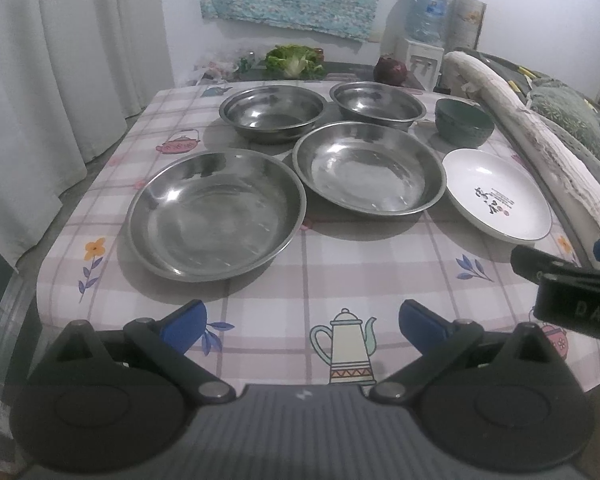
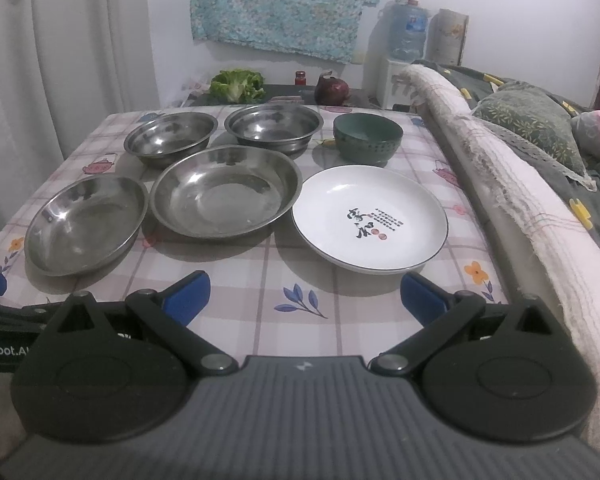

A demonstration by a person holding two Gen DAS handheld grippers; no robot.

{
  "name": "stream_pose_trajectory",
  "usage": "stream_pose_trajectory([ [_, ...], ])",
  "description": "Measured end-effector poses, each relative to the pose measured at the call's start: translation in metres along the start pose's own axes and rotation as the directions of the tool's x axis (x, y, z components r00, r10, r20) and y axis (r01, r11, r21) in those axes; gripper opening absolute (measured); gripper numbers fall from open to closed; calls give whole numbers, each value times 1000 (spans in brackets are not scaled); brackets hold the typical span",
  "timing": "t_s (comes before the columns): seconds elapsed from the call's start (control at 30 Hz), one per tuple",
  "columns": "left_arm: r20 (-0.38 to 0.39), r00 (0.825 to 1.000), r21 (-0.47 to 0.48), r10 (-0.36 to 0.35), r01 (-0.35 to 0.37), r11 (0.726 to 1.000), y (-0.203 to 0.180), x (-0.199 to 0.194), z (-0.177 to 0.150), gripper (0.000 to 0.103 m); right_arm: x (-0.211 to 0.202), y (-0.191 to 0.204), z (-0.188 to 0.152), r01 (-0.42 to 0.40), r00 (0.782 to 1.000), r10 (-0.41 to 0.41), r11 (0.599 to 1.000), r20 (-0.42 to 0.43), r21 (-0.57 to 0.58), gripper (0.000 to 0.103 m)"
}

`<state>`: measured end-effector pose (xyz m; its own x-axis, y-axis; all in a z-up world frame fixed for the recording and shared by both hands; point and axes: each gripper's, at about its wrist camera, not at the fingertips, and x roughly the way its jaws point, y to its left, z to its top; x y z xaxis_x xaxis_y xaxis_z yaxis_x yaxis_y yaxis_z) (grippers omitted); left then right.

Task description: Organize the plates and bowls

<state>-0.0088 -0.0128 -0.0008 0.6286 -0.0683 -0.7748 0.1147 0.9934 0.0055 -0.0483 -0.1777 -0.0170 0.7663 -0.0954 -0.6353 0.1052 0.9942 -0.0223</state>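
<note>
Two steel plates lie on the checked tablecloth: the left plate [image 1: 216, 212] [image 2: 86, 224] and the middle plate [image 1: 368, 168] [image 2: 224, 192]. Behind them stand two steel bowls, the left bowl [image 1: 272, 112] [image 2: 170, 138] and the right bowl [image 1: 378, 102] [image 2: 274, 124]. A green bowl [image 1: 464, 122] [image 2: 368, 136] stands at the back right. A white plate [image 1: 498, 196] [image 2: 370, 218] with black writing lies in front of it. My left gripper [image 1: 302, 320] and right gripper [image 2: 306, 296] are open and empty, near the table's front edge.
A cloth-covered sofa armrest [image 2: 520, 200] runs along the table's right side. Lettuce [image 2: 238, 84], a red onion [image 2: 332, 88] and a small jar [image 2: 300, 78] sit beyond the table's far edge. A curtain [image 1: 60, 80] hangs at the left. A water dispenser [image 1: 422, 32] stands at the back.
</note>
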Motion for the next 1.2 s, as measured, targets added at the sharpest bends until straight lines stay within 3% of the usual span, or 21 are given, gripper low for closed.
stream_pose_trajectory([
  [1.2,-6,1000,-24,10,-10,1000,10,1,0,103,-1,6,2,-10,1000,10,1000,0,-11,102],
])
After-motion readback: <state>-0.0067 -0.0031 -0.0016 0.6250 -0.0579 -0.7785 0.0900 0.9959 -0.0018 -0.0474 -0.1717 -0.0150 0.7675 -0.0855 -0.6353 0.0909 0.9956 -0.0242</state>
